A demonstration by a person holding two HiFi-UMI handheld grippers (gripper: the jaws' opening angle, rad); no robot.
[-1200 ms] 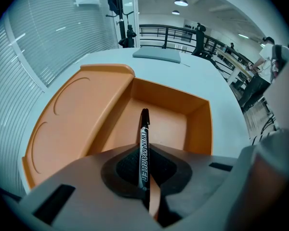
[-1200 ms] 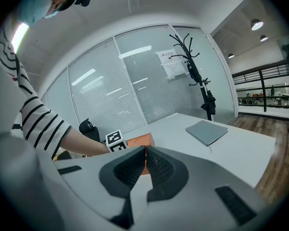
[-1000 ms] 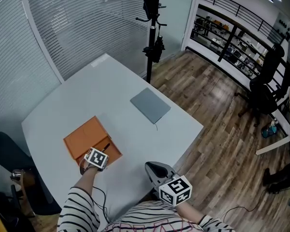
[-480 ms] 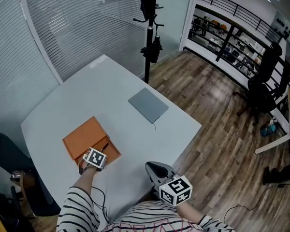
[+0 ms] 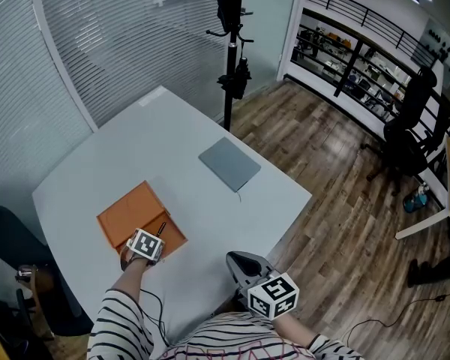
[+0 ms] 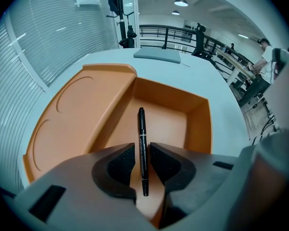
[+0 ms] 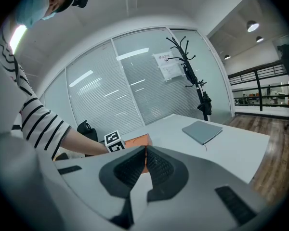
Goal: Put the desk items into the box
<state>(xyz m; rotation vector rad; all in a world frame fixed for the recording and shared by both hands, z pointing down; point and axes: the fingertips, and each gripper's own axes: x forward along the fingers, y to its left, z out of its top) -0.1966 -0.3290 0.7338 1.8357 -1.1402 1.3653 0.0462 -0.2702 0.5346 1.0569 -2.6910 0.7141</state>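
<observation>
My left gripper (image 6: pixel 142 154) is opening its jaws. The thin black pen (image 6: pixel 141 129) is between them, over the deep part of the open orange box (image 6: pixel 202 124). If the pen sticks to a pad, it could tip outside the box. My right gripper (image 7: pixel 145 160) is closed and empty.

A black coat stand (image 5: pixel 230 66) is set on the wooden floor (image 5: pixel 337 186) beyond the white table (image 5: pixel 135 148), slatted blinds (image 5: pixel 120 40) are seen behind it, and an office chair (image 5: pixel 412 133) is parked well apart
</observation>
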